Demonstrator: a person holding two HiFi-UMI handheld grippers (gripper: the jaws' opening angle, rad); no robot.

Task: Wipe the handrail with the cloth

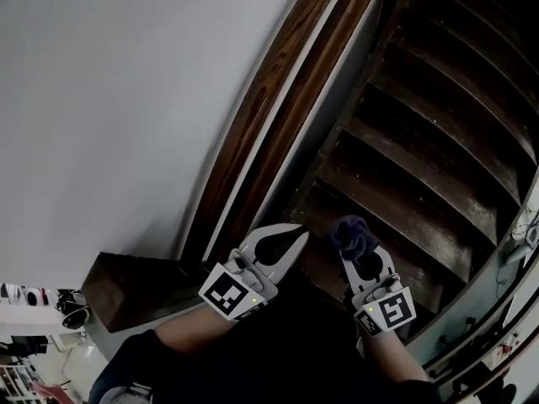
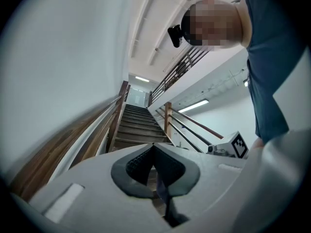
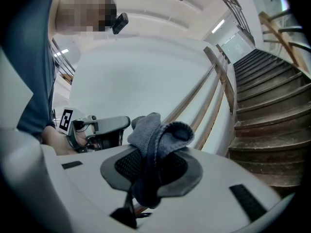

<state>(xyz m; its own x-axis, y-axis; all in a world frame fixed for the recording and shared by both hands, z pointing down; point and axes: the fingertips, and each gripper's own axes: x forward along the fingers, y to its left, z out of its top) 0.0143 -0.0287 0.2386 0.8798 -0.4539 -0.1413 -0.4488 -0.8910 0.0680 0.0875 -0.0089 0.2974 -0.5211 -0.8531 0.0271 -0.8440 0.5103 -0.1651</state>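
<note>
Wooden stairs (image 1: 404, 167), handrail (image 1: 278, 116); right hand-held gripper (image 1: 355, 251) pinching cloth (image 1: 352, 231), left hand-held gripper (image 1: 296, 234) pressed together.

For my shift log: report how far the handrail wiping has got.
Done: the dark blue-grey cloth is clamped in the fingers of the right gripper. In hand: both grippers hover at the foot of the dark wooden stairs, cloth clear of the dark wooden handrail; left gripper shut, empty. Left: seemingly all wiping.

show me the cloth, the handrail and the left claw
cloth (image 3: 158, 130), right gripper view, on the bunched grey fold
handrail (image 1: 274, 99), head view, midway along the dark wood rail
left claw (image 2: 153, 148), left gripper view, where the closed fingertips meet
</note>
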